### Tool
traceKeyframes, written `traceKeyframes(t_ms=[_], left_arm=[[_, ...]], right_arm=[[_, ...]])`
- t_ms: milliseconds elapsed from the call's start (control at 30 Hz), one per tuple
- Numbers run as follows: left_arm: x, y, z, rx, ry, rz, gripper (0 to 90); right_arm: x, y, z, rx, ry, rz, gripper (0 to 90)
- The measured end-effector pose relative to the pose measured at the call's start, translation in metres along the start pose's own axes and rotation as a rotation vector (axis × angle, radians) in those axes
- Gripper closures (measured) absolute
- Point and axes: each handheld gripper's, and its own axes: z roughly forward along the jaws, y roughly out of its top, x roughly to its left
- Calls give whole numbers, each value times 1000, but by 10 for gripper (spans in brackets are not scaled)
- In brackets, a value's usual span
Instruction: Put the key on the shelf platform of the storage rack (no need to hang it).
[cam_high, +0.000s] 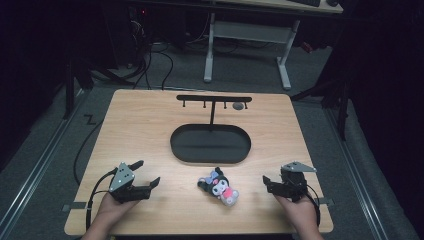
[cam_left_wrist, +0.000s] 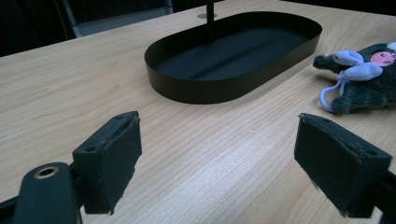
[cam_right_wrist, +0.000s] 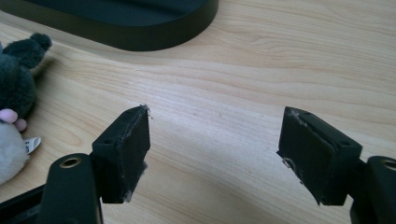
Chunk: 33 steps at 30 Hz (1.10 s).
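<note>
Between your left gripper (cam_high: 148, 173)'s fingers (cam_left_wrist: 112, 156) lies bare wood: they are spread wide and released, gripping nothing, at the lower left of the high view. Your right gripper (cam_high: 266, 182) at the lower right likewise has its fingers (cam_right_wrist: 125, 149) parted over bare tabletop (cam_high: 150, 125). Lying between the two, low in the centre of the high view, is the plush toy (cam_high: 220, 186), dark with a pale bow and a pink patch, near both grippers yet touching neither. Just above it sits the black oval tray (cam_high: 210, 159), and a thin black rack (cam_high: 214, 99) rises from the tray's far side.
</note>
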Motion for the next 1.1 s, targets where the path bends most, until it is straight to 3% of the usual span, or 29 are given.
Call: traceKeyframes(t_ms=[367,933,1100], left_arm=[[-2,1,-1,0,8,19,154],[-6,3,4,-7,-29,39,155],[-5,3,6,5,-16,36,152]], right_arm=[[-3,10,-9,58,-2,-2,279],[-5,11,7,175,1,1,274],[2,13,11,244,2,-51,278]])
